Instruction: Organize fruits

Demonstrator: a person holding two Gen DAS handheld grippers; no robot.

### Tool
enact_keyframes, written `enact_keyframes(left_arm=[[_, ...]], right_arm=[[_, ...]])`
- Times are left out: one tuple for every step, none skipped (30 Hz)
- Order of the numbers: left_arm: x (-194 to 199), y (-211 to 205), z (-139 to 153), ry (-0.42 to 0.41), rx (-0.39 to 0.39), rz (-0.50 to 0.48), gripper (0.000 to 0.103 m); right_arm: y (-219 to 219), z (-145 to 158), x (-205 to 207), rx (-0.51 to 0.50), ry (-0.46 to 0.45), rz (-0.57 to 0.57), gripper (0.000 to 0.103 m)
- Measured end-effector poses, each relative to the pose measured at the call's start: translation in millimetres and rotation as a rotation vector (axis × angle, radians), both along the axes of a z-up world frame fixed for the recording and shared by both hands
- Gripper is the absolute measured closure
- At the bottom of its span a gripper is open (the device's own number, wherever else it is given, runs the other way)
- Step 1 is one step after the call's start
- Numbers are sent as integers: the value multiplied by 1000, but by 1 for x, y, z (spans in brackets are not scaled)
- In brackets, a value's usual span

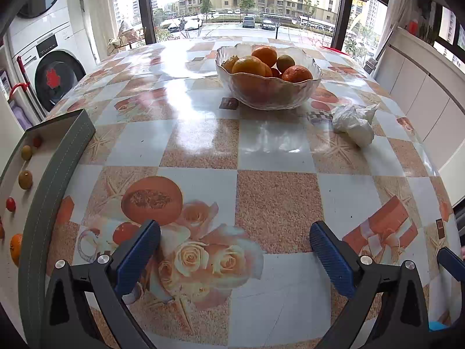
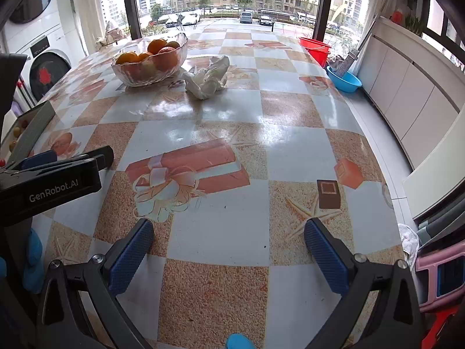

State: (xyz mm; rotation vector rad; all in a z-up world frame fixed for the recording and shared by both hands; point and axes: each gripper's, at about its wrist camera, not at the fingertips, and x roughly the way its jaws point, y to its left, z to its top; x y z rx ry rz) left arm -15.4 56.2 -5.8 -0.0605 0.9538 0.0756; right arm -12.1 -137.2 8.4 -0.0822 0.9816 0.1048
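Bowl (image 1: 268, 87) mid-table; tray (image 1: 43, 180) left (fruits inside, probably); bag (image 1: 353, 123) right.

My left camera rides low over the desk (image 1: 203, 145), looking along my jaws toward the window — the bowl (image 1: 268, 87) far ahead, the tray (image 1: 52, 174) close at its left edge. My right camera sits beside it, facing likewise; both share bowl, tissue (image 2: 207, 80) and tray.

Glossy, smooth tablecloth (image 1: 203, 145); clear rippled glass bowl (image 1: 268, 93); crumpled white plastic bag (image 1: 354, 123)
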Motion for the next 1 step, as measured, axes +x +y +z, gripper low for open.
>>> enact_keyframes(left_arm=[[0, 0, 0, 0, 1, 0, 0]], right_arm=[[0, 0, 2, 1, 10, -2, 0]])
